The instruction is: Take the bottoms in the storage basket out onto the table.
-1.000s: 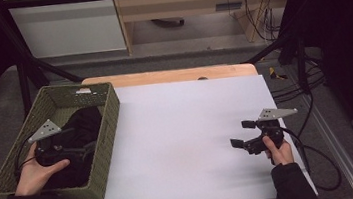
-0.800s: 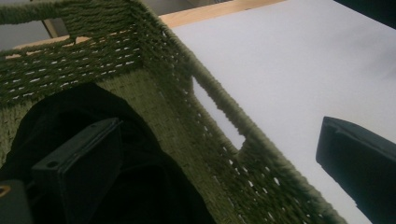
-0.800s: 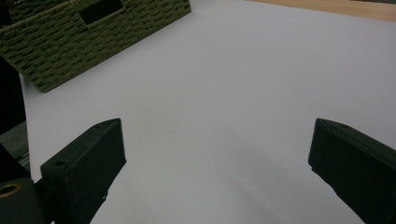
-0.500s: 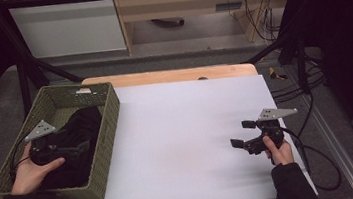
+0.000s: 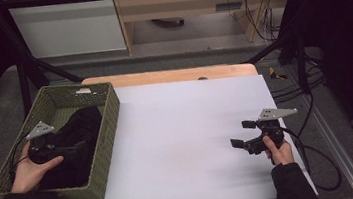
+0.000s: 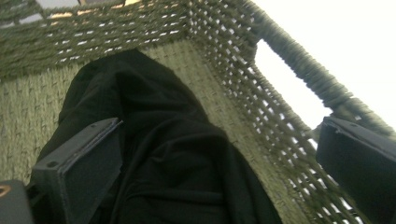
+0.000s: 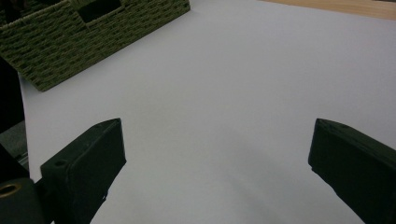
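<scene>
A white-topped table [image 5: 188, 128] is set on a wooden board [image 5: 172, 76] (only its far edge is exposed). Beyond it, a grey floor [image 5: 187, 33], a white cabinet [image 5: 68, 24] and hanging cables [image 5: 260, 17] are seen in dim light.

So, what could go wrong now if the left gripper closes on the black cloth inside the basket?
1. The left gripper is open and close to the basket wall; in the left gripper view one jaw stands by the woven wall, so it may catch the weave, not the black cloth.
2. Lifting the cloth could drag the basket, since the right gripper hangs open over the white table, far from it.
</scene>
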